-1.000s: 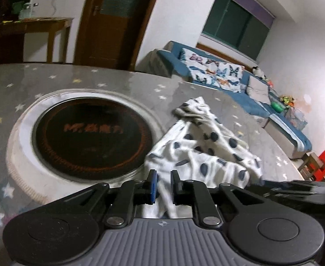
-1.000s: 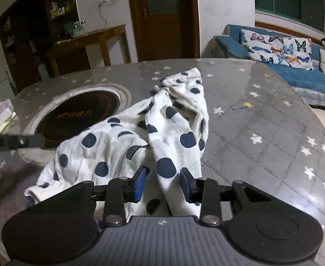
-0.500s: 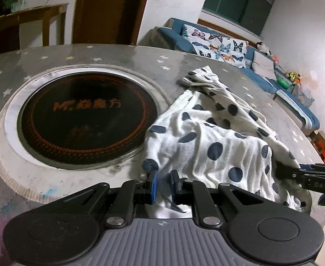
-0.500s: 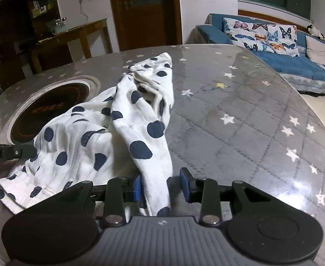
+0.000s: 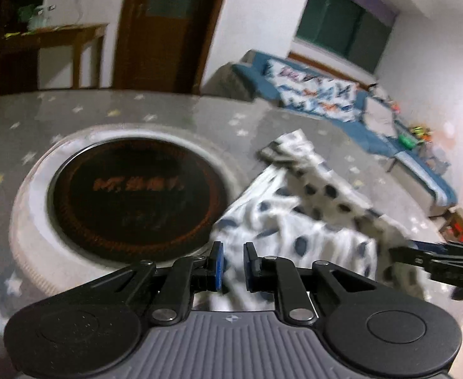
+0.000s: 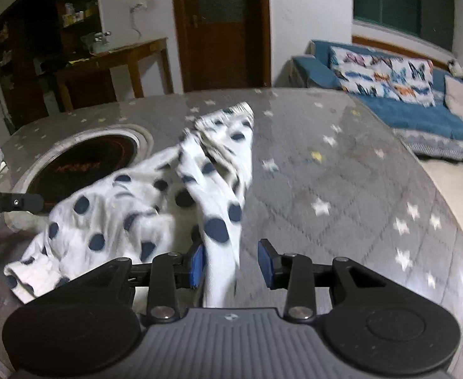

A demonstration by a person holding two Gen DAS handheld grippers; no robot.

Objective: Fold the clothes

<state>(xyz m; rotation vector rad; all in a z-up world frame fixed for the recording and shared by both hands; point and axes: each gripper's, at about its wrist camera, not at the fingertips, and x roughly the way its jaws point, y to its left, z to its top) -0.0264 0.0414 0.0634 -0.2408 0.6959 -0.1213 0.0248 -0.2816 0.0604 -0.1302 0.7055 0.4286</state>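
White cotton with navy dots, the garment (image 6: 136,208) lies crumpled on the grey star-printed bench (image 6: 341,195), beside the round black inset cooktop (image 5: 136,192), with one edge reaching over its pale rim.

My right tool (image 6: 230,263) has its blue-padded fingers well apart. A hanging fold of the garment runs down between them, lying against the left pad (image 6: 196,263) and clear of the right one. I would not call that a grasp: the jaws are spread wide and nothing is pinched.

My left tool (image 5: 230,265) has its fingers close together with a narrow gap between them, at the near edge of the garment. Dotted cloth shows through the gap, but the view is blurred and I cannot tell whether any cloth is caught between the pads.

From the left wrist view, the right tool reaches in from the right edge with its tip at the garment's far-right side. From the right wrist view, the left tool's tip sits at the cloth's left edge, over the cooktop rim.

Compared with half a second ago, the right tool's jaws stand wider, and the fold between them hangs steeper. The left tool's gap looks much the same, and the cooktop fills less of its view.
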